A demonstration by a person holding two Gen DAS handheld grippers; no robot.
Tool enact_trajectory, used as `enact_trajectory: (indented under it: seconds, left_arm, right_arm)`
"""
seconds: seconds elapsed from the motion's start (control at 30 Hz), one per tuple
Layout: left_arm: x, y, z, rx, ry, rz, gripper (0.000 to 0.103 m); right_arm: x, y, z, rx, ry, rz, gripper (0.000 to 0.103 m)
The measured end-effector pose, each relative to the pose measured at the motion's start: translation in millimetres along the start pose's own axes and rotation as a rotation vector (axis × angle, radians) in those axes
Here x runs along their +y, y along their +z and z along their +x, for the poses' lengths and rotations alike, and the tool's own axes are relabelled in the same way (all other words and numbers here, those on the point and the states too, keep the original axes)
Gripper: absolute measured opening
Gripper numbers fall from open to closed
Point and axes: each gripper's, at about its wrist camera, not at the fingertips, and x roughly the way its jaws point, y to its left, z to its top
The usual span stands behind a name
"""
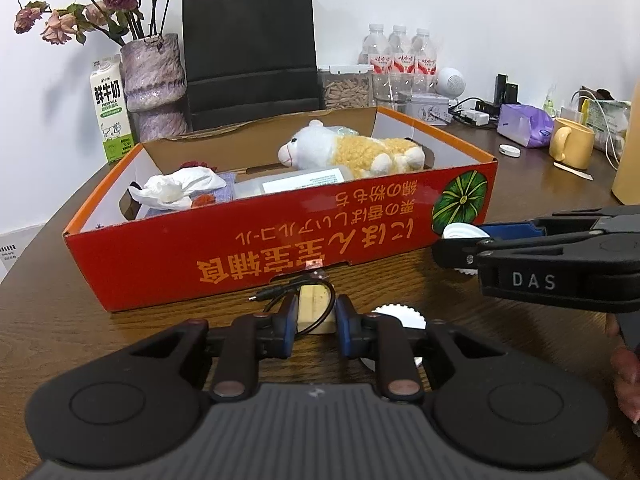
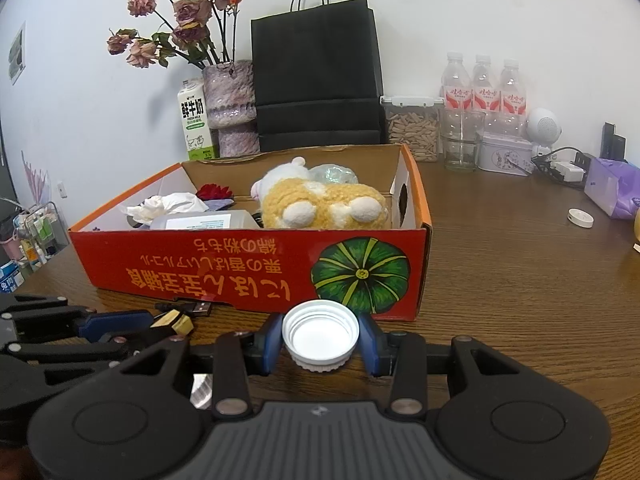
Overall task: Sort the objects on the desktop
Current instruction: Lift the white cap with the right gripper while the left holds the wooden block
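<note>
1. Two grippers sit low at six o'clock before the red cardboard box (image 2: pixel 248 268): the left gripper (image 1: pixel 316 320) pinches a pale wooden block (image 1: pixel 314 308), its long axis pointing toward twelve o'clock at the box
2. Right gripper (image 2: pixel 320 338) clamps a white bottle cap (image 2: pixel 320 332), hollow side up
3. A black cable (image 1: pixel 288 294) loops over the block
4. A wood-grain table (image 2: pixel 520 280) carries it all; a white wall rises at twelve o'clock
</note>
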Motion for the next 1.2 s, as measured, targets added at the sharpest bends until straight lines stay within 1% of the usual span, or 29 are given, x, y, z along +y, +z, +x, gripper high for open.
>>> enact_trajectory:
  seconds: [0.17,0.27,0.37,0.43,0.67,0.7,0.73,0.83,1.0,1.2]
  left_arm:
    - [1,-1,0,0.012,-0.001,-0.003,0.021]
    - [2,-2,-4,0.007,0.000,0.001,0.025]
    - [4,-2,-7,0.003,0.015,0.001,0.026]
    - [7,-3,-6,0.004,0.009,-0.001,0.027]
    - [8,-6,-5,0.024,-0.026,0.003,0.026]
    - [9,-6,-5,0.027,-0.026,0.005,0.025]
    - [9,-7,-5,0.024,-0.031,0.003,0.020]
    - [9,-7,-6,0.017,-0.037,0.003,0.019]
    - [10,-6,-12,0.001,-0.039,0.004,0.019]
    - [10,-10,-10,0.022,-0.044,0.014,0.020]
  right_arm:
    - [0,0,0,0.000,0.000,0.000,0.039]
    - [0,0,0,0.001,0.000,0.000,0.039]
    - [0,0,0,0.001,0.001,-0.001,0.039]
    - [1,0,0,0.002,0.002,-0.004,0.039]
    - [0,0,0,0.004,0.003,-0.001,0.039]
    - [0,0,0,0.004,0.003,-0.002,0.039]
    - [1,0,0,0.004,0.003,-0.002,0.039]
    - [1,0,0,0.005,0.002,0.000,0.039]
    - [1,0,1,0.005,0.002,0.000,0.039]
    - [1,0,1,0.006,0.002,0.001,0.039]
